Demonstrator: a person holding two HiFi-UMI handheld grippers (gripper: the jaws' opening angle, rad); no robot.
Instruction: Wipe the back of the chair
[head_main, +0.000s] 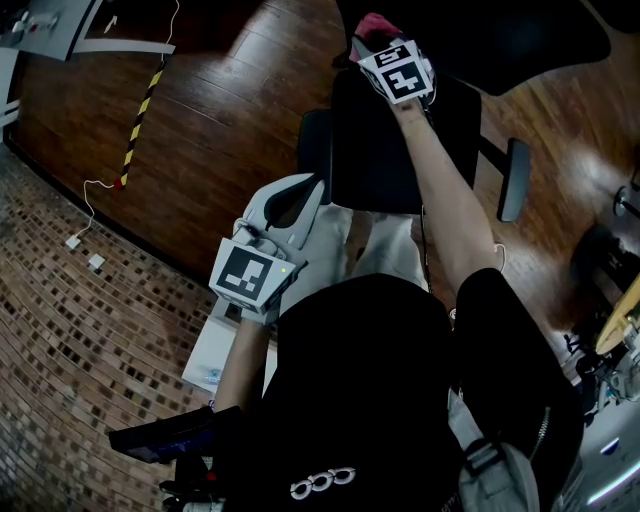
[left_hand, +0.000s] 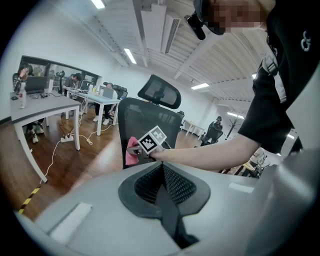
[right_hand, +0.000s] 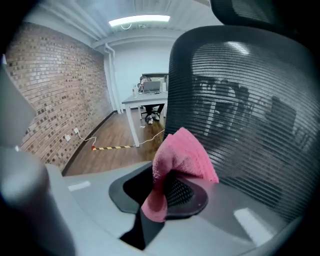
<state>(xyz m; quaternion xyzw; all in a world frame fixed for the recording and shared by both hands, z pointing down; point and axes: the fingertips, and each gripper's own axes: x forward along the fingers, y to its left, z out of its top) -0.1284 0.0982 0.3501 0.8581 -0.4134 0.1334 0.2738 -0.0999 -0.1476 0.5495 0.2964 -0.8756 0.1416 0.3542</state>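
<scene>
A person (head_main: 370, 400) stands close to a black chair on the wooden floor (head_main: 220, 120). One arm reaches out with the right gripper (head_main: 372, 42). Its jaws are squeezed tight on a pink cloth (right_hand: 182, 155). The cloth is bunched up and pokes out past the jaws. It sits right by the net-like chair back (right_hand: 250, 115), at its side edge, below the headrest (left_hand: 159, 92). I cannot tell if the cloth touches the net. The left gripper (head_main: 300, 205) hangs low by the person's body. Its jaws are pressed together with nothing between them.
</scene>
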